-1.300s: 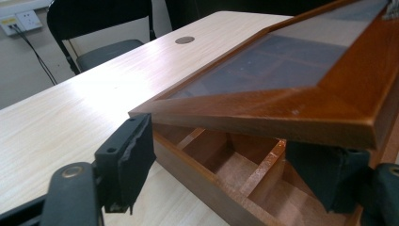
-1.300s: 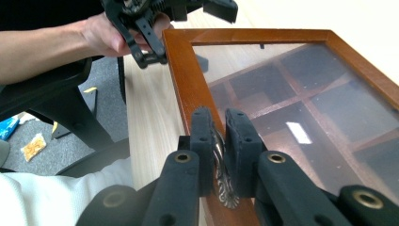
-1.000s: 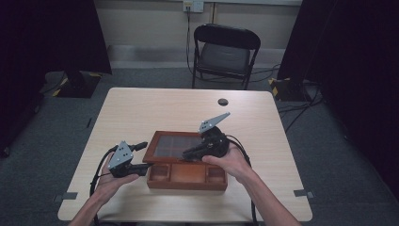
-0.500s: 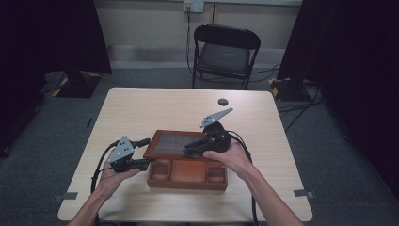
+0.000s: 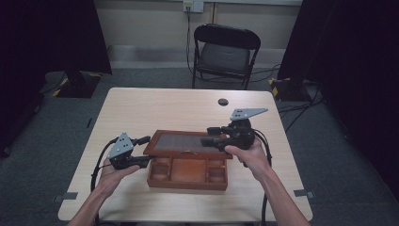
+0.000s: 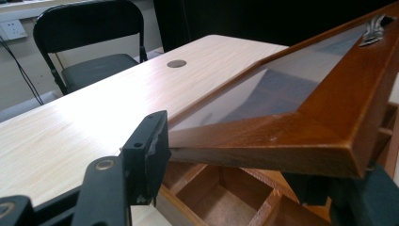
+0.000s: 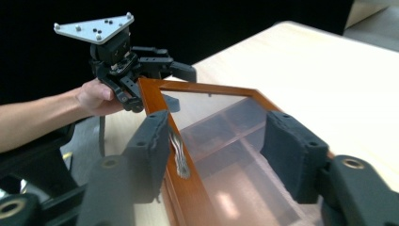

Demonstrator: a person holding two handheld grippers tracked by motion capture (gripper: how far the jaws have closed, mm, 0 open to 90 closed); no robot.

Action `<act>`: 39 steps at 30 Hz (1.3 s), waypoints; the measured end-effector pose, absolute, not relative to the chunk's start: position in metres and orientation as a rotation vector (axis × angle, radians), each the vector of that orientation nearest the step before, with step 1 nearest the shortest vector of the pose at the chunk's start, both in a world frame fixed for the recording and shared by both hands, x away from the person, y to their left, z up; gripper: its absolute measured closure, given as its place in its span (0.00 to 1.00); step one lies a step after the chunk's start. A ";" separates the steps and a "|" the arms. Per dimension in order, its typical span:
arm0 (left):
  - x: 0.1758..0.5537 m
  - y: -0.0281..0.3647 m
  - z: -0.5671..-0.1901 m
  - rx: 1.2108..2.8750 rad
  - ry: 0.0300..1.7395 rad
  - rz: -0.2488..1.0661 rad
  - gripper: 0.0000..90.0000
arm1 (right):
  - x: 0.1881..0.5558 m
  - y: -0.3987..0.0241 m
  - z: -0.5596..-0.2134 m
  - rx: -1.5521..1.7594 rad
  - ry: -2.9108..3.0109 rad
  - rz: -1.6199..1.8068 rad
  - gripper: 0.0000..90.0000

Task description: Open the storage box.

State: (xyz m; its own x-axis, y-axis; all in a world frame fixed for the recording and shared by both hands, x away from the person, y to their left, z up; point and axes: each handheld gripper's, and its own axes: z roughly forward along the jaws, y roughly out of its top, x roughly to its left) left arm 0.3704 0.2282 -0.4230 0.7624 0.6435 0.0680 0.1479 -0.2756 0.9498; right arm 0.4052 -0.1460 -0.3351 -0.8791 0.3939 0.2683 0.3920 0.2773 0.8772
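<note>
A brown wooden box (image 5: pixel 186 183) with open compartments sits near the table's front edge. Its glass-paned lid (image 5: pixel 183 143) is tilted up above it. My left gripper (image 5: pixel 148 150) is shut on the lid's left corner (image 6: pixel 291 122), one pad on each side of the frame. Seen from the right gripper view, the left gripper (image 7: pixel 160 87) grips that same corner. My right gripper (image 5: pixel 211 135) hovers at the lid's right part; its jaws have just been opening. They now stand open (image 7: pixel 221 150) around the lid's front rail, and neither pad presses on the rail or its metal clasp (image 7: pixel 179 155).
The light wooden table (image 5: pixel 164 108) carries a small dark round disc (image 5: pixel 223 101) at its far side. A black folding chair (image 5: pixel 226 52) stands beyond the far edge. Cables trail from both grippers toward the person's forearms.
The right gripper's jaws have opened and let go of the lid's front rail, and the hand has shifted right and slightly up. The left gripper stays on the lid's corner.
</note>
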 end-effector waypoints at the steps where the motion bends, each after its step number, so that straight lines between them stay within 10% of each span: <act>1: 0.371 0.228 -0.422 1.814 0.612 0.536 0.42 | 0.403 -0.151 -0.335 0.780 2.484 1.735 0.42; 39: 0.392 0.226 -0.409 1.788 0.668 0.461 0.41 | 0.383 -0.195 -0.384 0.798 2.286 1.739 0.35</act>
State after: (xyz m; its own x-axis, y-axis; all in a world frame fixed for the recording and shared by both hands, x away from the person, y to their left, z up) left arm 0.3923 0.2265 -0.4086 0.7640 0.6449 -0.0189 0.2112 -0.2224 0.9518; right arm 0.3830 -0.1952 -0.3844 -0.8448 0.5013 0.1873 0.3144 0.1817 0.9318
